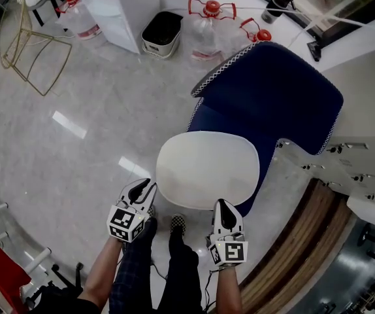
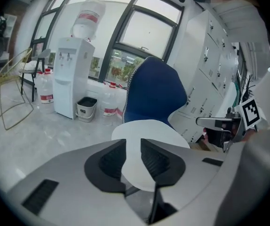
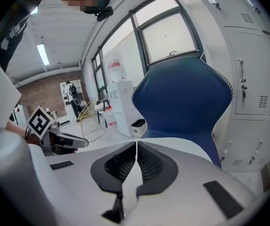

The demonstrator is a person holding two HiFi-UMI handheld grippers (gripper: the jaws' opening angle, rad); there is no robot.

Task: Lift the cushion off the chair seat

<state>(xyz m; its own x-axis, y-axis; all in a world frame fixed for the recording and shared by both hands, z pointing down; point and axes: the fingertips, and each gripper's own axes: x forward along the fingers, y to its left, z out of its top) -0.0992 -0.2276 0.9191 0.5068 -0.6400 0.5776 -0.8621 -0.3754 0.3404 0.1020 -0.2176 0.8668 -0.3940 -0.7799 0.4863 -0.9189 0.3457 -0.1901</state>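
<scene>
The left claw (image 1: 146, 187), narrowly parted and empty, and the right claw (image 1: 222, 205), closed and empty, sit near the cushion (image 1: 207, 169)'s near edge on the chair (image 1: 272, 97), apparently placed for a two-sided lift.

My right gripper (image 3: 136, 147): jaws pressed together, only hairline slit, nothing between. Tips point at near edge of white cushion (image 3: 184, 144), can't tell if touching. Cushion lies on seat of blue chair (image 3: 182, 95), backrest upright behind it. Left gripper (image 3: 76, 142) pokes in from left side, marker cube on it. Further back: water dispenser (image 3: 122, 108) by window, bin (image 3: 138, 125) just beside it, lockers (image 3: 259, 74) along right.
</scene>
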